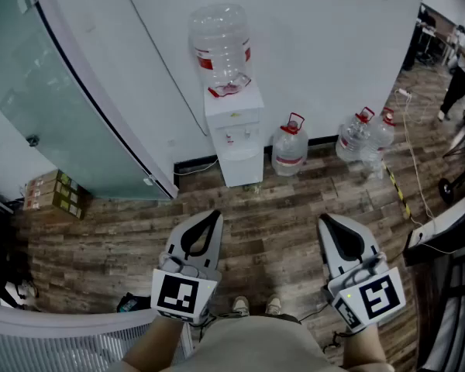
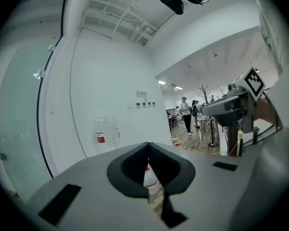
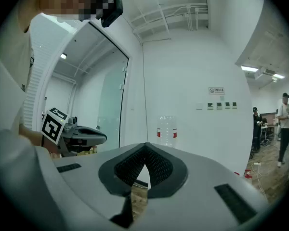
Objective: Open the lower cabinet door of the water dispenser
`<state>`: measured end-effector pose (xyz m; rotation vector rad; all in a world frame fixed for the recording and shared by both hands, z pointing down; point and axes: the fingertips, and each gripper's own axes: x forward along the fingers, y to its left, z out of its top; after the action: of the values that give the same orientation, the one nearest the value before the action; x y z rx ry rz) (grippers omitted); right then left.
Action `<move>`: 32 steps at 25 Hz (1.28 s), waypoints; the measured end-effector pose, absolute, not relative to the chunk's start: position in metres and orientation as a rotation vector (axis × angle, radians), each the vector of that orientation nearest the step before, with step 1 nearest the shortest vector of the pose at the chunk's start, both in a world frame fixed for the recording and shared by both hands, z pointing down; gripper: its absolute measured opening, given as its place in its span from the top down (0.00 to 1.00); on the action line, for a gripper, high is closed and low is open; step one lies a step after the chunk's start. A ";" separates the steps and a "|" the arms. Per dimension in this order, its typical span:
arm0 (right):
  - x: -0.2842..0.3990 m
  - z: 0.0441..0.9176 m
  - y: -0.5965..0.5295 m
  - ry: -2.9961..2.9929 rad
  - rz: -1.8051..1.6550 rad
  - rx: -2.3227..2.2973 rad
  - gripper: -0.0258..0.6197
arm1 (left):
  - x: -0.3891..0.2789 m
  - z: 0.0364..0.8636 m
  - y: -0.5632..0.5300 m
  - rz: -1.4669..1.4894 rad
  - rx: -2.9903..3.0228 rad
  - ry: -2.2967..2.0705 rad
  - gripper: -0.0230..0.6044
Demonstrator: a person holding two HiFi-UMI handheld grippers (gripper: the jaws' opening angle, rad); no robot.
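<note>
The white water dispenser (image 1: 234, 126) stands against the white wall, with a clear bottle (image 1: 221, 46) on top of it. Its lower cabinet door (image 1: 241, 166) is closed. My left gripper (image 1: 215, 215) and my right gripper (image 1: 325, 220) hover side by side over the wood floor, well short of the dispenser. Both are shut and hold nothing. In the left gripper view the jaws (image 2: 148, 146) meet at the tip, with the dispenser's bottle (image 2: 107, 134) far off to the left. The right gripper's jaws (image 3: 145, 146) are also pressed together, and the bottle (image 3: 166, 131) shows beyond them.
Three spare water jugs (image 1: 290, 149) (image 1: 355, 136) (image 1: 381, 130) stand on the floor to the right of the dispenser. A frosted glass door (image 1: 39, 91) is at left, with cardboard boxes (image 1: 54, 193) beside it. A cable (image 1: 413, 169) runs along the floor at right, and people (image 1: 459, 76) stand far off.
</note>
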<state>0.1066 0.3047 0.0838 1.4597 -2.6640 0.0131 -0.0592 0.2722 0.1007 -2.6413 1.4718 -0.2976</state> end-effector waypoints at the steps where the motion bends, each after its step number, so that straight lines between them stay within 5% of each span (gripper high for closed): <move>1: 0.107 0.085 0.305 -2.664 0.014 1.462 0.95 | -0.060 0.101 0.273 -0.301 -2.637 1.468 0.95; 32: 0.181 0.113 0.308 -2.649 0.102 1.484 0.95 | -0.011 0.125 0.282 -0.390 -2.593 1.528 0.95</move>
<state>0.1812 0.3080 0.1134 1.4844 -2.6493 0.1021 -0.0108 0.2822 0.1253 -2.5931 1.5278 -0.3898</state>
